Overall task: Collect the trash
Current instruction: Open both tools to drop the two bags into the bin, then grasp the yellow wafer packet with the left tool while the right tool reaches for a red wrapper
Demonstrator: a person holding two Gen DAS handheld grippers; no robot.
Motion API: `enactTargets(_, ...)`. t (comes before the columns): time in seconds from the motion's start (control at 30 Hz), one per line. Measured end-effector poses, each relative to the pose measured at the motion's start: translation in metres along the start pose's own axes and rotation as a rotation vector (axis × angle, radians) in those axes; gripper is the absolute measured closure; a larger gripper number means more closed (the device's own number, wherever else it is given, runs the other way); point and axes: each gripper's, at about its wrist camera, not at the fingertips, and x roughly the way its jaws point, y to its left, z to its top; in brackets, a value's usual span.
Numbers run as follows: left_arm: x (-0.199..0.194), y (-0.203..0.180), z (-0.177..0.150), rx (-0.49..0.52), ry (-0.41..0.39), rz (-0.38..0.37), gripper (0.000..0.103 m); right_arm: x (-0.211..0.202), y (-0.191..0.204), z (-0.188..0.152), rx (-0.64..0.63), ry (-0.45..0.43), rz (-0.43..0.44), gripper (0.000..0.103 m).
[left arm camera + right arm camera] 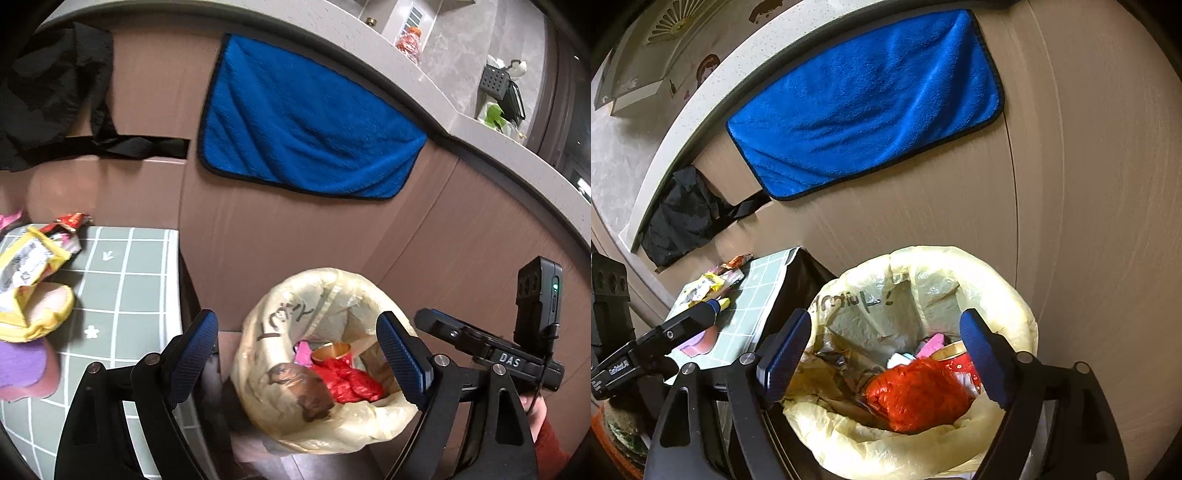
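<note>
A trash bin lined with a pale yellow bag (pixel 273 328) (pixel 997 266) stands on the floor. Inside lie a crumpled red wrapper (pixel 347 380) (pixel 916 391), a pink scrap, a gold-rimmed cup (pixel 330 349) and brown paper. My left gripper (pixel 299 358) is open and empty above the bin. My right gripper (pixel 886 358) is open and empty over the bin mouth. Yellow snack wrappers (pixel 29 262) (pixel 705 286) and a red wrapper (pixel 72 220) lie on the small green checked table (pixel 140 280) (pixel 757 291) at left.
A blue towel (pixel 306 125) (pixel 868 99) and a black cloth (pixel 55 85) (pixel 683 218) hang on the brown counter wall behind. A purple-pink item (pixel 22 365) (pixel 700 341) lies on the table. The right gripper's body (pixel 517 354) shows at right of the left wrist view.
</note>
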Motion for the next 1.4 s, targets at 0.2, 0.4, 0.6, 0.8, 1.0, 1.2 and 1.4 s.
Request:
enactTargets(0.2, -0.025, 0.019, 0.003, 0.034, -0.039, 0.085, 0.016, -0.013, 0.027, -0.002, -0.102, -0.052, -0.01, 0.023)
enactTargets(0.4, -0.064, 0.086, 0.022, -0.029, -0.086, 0.233, 0.016, -0.01, 0.079, 0.001, -0.224, -0.088, 0.064, 0.023)
enactTargets(0.6, -0.076, 0.172, 0.038, -0.203, -0.051, 0.311, 0.016, 0.017, 0.121, -0.002, -0.251, -0.072, 0.133, 0.023)
enactTargets(0.8, -0.037, 0.207, 0.03, -0.236, 0.097, 0.345, 0.021, 0.045, 0.148, -0.01, -0.24, 0.004, 0.185, 0.023)
enactTargets(1.0, -0.052, 0.219, 0.022, -0.276, 0.086, 0.294, 0.066, 0.054, 0.177, -0.014, -0.298, 0.031, 0.187, 0.023)
enactTargets(1.2, -0.128, 0.235, 0.014, -0.285, -0.043, 0.313, 0.084, 0.077, 0.222, -0.007, -0.36, 0.056, 0.226, 0.023)
enactTargets(1.4, -0.188, 0.272, -0.011, -0.343, -0.083, 0.338, 0.084, 0.119, 0.291, -0.004, -0.457, 0.082, 0.244, 0.023)
